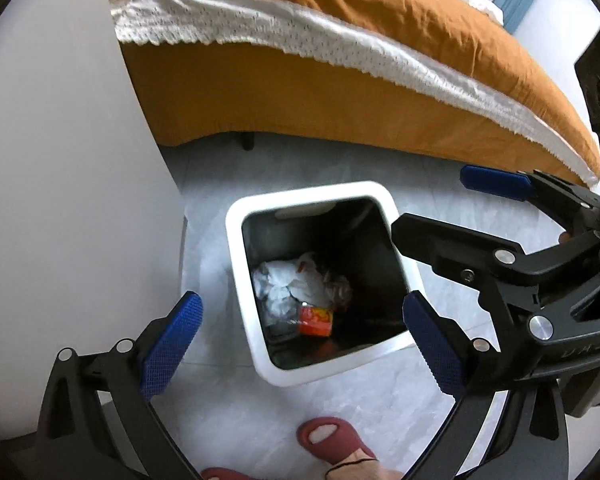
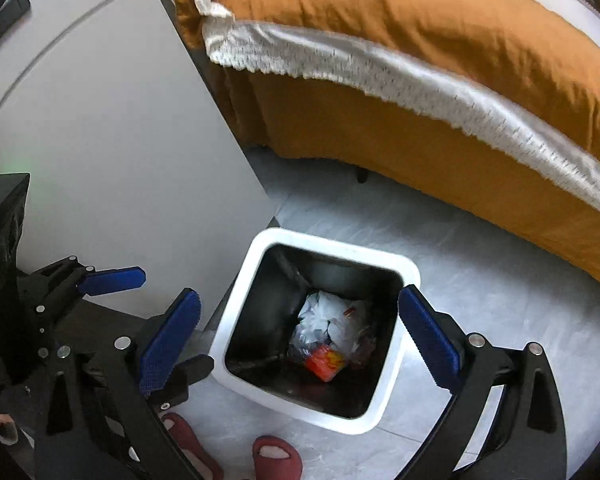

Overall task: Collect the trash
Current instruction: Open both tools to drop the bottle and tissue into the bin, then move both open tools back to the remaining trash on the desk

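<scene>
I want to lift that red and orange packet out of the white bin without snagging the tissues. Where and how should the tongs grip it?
Probably by the red packet's long edges, coming straight down through the white bin's open top. It lies fairly flat on the bottom beside the crumpled tissues, near the front wall, and the tall walls block any sideways approach.

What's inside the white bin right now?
The white bin holds crumpled white paper, a red-orange packet and some clear wrapping at the bottom of its dark interior. Whatever lies beneath that pile is covered.
</scene>
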### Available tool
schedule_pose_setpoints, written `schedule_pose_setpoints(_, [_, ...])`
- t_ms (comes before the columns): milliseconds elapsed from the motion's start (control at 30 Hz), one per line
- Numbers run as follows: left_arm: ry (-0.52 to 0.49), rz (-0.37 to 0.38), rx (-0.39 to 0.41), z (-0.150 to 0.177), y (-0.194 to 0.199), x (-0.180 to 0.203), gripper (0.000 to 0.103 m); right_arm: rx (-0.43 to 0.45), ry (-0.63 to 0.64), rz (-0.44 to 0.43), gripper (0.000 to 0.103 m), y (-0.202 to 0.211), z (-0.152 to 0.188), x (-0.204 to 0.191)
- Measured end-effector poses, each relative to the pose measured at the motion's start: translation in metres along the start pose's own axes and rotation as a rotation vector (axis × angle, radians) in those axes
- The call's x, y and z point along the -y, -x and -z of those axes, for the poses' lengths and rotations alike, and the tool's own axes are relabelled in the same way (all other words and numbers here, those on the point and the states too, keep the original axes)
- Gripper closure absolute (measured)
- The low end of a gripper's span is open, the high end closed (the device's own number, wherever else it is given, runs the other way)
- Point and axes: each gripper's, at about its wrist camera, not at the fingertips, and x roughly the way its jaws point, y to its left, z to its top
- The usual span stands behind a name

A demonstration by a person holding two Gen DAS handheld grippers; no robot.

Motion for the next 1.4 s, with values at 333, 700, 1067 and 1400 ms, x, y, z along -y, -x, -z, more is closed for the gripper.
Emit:
schedule_pose_setpoints(333, [0.077,0.026,0.124,-0.037,0.124,0.017,0.005,0.123,0.076,0.023,0.004,0.125,-0.054,-0.042])
schedule_pose_setpoints(700, [0.149,-0.024,0.267,-0.055,0.279,0.019,0.005,0.306,0.134,-0.042,0.004,0.266,-0.109,-0.105])
schedule_pose_setpoints(1067, [0.322,-0.292,0.412,0.007,0.438,-0.039,0.005,0.403,0.378,-0.259,0.004,0.331,-0.143,-0.235])
schedule_pose_setpoints(1400, [0.57,-0.545,0.518,0.096,0.542,-0.116,0.005,0.416,0.622,-0.483,0.004,0.348,-0.146,-0.371])
